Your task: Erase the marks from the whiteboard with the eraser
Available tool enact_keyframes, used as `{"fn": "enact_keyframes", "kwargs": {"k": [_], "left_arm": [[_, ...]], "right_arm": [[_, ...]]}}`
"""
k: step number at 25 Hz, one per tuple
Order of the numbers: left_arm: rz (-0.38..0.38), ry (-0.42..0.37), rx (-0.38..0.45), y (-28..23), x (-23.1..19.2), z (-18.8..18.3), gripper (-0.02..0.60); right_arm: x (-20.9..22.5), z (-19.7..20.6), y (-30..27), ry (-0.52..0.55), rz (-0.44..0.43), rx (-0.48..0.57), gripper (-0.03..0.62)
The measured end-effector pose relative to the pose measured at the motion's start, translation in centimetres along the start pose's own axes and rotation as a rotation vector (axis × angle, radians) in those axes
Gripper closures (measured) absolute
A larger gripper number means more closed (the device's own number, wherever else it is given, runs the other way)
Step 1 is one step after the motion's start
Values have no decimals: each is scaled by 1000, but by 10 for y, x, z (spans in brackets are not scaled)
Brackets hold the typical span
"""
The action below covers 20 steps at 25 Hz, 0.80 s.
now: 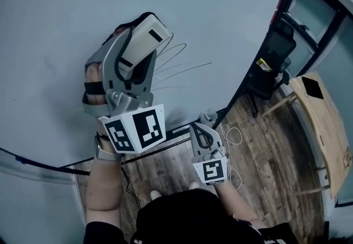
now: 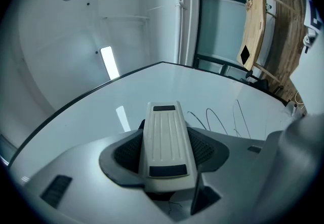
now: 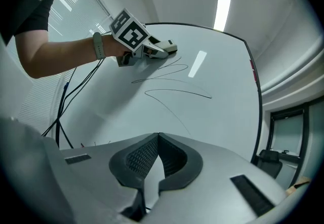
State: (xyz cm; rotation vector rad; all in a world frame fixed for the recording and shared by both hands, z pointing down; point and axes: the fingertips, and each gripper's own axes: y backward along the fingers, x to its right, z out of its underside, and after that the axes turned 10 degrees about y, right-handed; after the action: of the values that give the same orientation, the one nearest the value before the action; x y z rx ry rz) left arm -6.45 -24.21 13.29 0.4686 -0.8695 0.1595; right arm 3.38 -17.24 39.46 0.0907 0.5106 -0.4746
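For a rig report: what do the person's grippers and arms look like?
The left gripper and right gripper are grey plastic with dark textured pads and a white cube of black square markers. The person wears a pale-strapped wristwatch and a black short sleeve.

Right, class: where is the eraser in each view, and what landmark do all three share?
Head view: eraser upper centre-left, in the left gripper.
Left gripper view: eraser lower centre, between the jaws.
Right gripper view: eraser upper centre-left, far off.
Shared landmark: black pen lines.
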Motion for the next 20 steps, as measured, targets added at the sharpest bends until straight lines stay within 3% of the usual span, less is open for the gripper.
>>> {"fn": "enact_keyframes", "kwargs": {"k": [10,20], "left_arm": [[-55,53,-70,43,-29,48,313],[-26,74,-111,40,7,53,313]], "right_arm": [[-52,-24,-27,44,-140,50,566],[-38,-11,-20,9,-124,45,566]]}}
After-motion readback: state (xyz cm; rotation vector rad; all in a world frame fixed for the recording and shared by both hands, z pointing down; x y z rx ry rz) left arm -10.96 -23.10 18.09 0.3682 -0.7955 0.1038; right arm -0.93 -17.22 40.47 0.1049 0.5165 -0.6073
